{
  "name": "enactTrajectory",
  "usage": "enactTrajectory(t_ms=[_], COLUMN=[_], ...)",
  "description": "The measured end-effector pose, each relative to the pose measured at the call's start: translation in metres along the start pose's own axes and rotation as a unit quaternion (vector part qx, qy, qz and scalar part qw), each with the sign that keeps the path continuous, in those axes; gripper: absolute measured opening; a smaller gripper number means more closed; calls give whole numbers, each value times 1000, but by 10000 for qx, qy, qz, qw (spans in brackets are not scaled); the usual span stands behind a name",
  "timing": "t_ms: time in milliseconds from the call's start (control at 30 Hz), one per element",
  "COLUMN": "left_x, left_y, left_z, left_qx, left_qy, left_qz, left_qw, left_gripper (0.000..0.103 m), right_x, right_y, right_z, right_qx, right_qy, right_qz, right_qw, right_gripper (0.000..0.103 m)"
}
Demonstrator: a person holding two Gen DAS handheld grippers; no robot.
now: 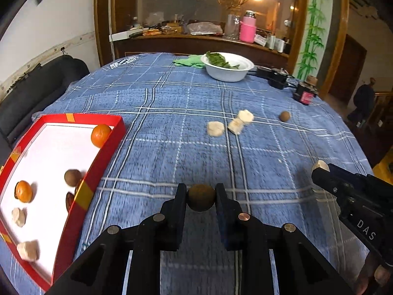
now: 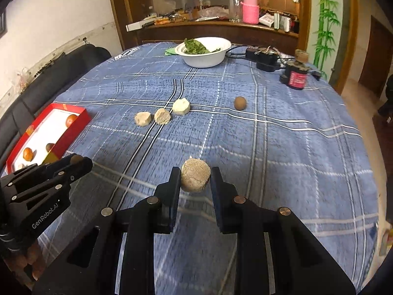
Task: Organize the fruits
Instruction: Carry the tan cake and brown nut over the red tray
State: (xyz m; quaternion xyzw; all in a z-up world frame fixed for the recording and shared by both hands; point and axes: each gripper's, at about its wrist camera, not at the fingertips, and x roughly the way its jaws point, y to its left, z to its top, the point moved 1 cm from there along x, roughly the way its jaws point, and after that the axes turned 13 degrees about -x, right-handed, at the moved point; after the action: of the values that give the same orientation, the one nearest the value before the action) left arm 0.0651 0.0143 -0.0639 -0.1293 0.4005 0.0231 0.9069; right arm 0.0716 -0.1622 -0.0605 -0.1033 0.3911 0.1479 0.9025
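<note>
Left gripper point(image 1: 201, 198) clamps a brown fruit point(image 1: 201, 197); right gripper point(image 2: 195, 179) clamps a pale chunk point(image 2: 195, 178), both lifted clear, apparently bound for the red box point(image 1: 98, 172).

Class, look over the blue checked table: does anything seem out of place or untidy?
Yes. Three pale chunks and one brown round fruit lie loose on the tablecloth, outside the red box where similar pieces already sit. Nothing looks spilled or damaged.

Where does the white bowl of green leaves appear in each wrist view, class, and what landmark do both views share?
Left wrist view: white bowl sits top centre-right, at the table's far edge.
Right wrist view: white bowl sits top centre, far edge.
Shared landmark: the pink container on the shelf behind it.
</note>
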Motion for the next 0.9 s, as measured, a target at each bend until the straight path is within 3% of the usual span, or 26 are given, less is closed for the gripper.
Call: enactTrajectory(t_ms=[900], left_x=[-23], left_y=[-11], left_z=[-28], left_qx=[347], left_qy=[-112], left_qz=[59], left_qw=[9993], left_gripper=[22], right_x=[-28], right_y=[28], right_z=[-31], right_qx=[-4], right_qy=[-97], right_qz=[122], right_qw=[9999], right_gripper=[23])
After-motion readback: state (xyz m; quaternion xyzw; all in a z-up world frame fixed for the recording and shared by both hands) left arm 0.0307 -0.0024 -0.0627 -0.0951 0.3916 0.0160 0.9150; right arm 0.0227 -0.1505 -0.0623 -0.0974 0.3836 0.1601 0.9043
